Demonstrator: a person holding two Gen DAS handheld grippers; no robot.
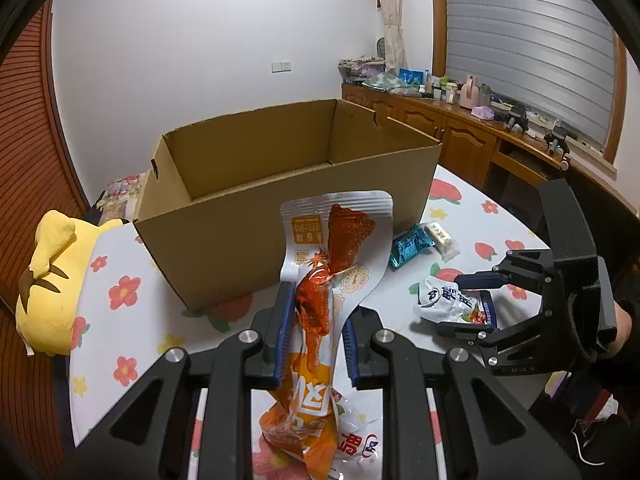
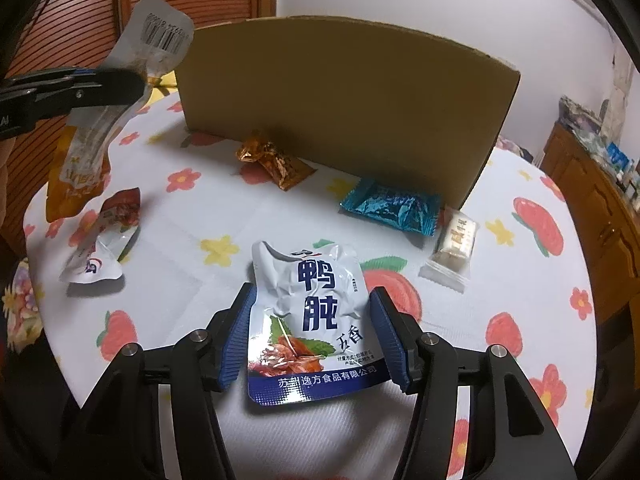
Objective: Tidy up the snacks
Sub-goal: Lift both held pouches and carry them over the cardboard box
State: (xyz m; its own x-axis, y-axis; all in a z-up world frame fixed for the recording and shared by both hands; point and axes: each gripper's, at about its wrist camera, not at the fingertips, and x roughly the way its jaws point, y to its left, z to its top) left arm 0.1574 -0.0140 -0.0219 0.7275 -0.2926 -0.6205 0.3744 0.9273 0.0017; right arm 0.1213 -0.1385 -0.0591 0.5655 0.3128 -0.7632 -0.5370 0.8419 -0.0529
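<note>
The left gripper point(image 1: 314, 328) is clamped on a long orange and silver snack pouch point(image 1: 332, 264), which stands up between its blue pads point(image 1: 282, 320) and reaches toward the open cardboard box point(image 1: 280, 184). In the right wrist view the same pouch hangs off the table, pinched at the far left, with its barcode end uppermost. The box stands on a round table point(image 2: 520, 320) covered with a white flowered cloth, its top flaps open and its inside bare as far as can be seen.

The right gripper point(image 2: 316, 332) sits low on the table with its jaws apart, one on each side of a white and blue duck snack packet point(image 2: 316, 312) that lies flat on the cloth; the pads are just beside the packet's edges, and it is hard to tell whether they touch. Near the box's front wall lie a teal wrapped snack point(image 2: 390, 208) and a small clear-wrapped white sweet point(image 2: 452, 248), side by side, and a brown-gold wrapped snack point(image 2: 274, 162). Another crumpled packet point(image 2: 104, 240) lies to the left. A yellow plush toy point(image 1: 52, 276) rests at the table's left edge
</note>
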